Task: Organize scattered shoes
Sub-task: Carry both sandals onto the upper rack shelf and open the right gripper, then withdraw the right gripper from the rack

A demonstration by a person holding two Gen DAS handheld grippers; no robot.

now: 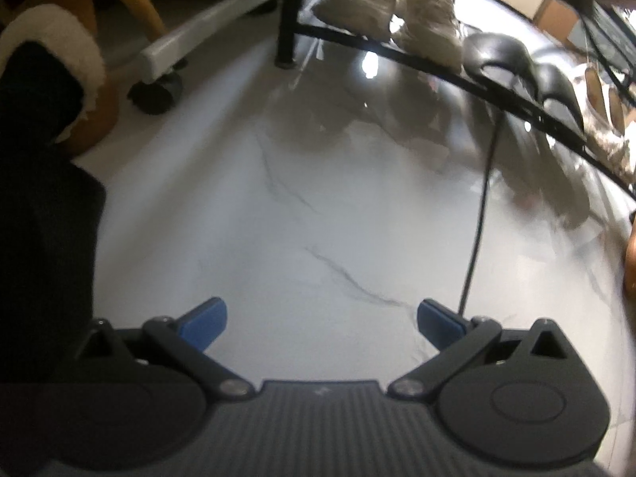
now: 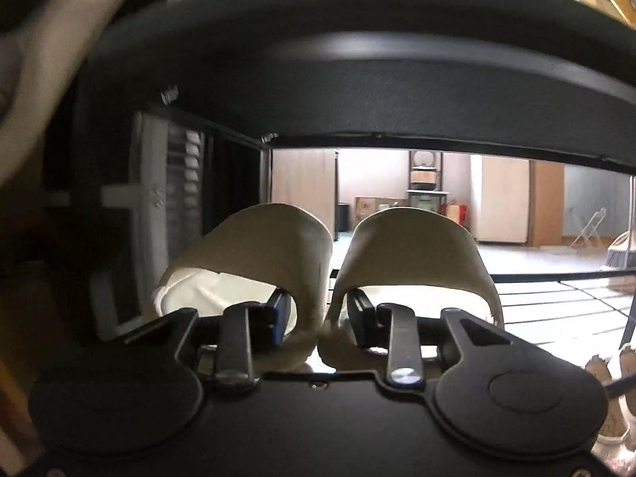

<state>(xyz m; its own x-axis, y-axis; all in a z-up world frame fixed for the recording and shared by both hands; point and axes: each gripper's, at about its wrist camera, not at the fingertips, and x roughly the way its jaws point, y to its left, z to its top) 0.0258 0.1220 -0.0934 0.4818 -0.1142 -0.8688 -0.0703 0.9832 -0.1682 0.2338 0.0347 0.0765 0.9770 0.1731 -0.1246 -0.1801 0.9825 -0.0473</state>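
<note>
Between your right gripper's (image 2: 318,320) blue pads (image 2: 280,316), low in the centre of the right wrist view, sit the adjoining inner sides of a pair of beige slippers (image 2: 278,238); one pad reaches into each slipper, and the jaws are clenched on the two walls so that both slippers hang from this single grasp, side by side with toes pointing away from you. White paper stuffing (image 2: 206,298) shows inside the left slipper. Above the pair, a dark shelf edge (image 2: 357,91) arcs across the upper half of the frame, and at right centre the wire shelf (image 2: 556,294) runs back toward a bright room. At the lower right edge you see pale shoes (image 2: 614,409) partly hidden by the gripper body. Turning to the left wrist view, your left gripper (image 1: 320,322) points down at a white marbled floor (image 1: 318,218), its jaws spread wide and released, with nothing between the blue fingertips (image 1: 206,322). Along the upper right of that frame a black rack rail (image 1: 437,67) carries a row of footwear: two beige sneakers (image 1: 397,0) at top centre, then black heels (image 1: 508,59) to their right, then tan shoes (image 1: 604,95) near the edge, blurred. At upper left you find a brown fleece-lined boot (image 1: 59,51) beside a white caster base (image 1: 167,51), and a thin dark cable (image 1: 481,206) crosses the floor at right.
</note>
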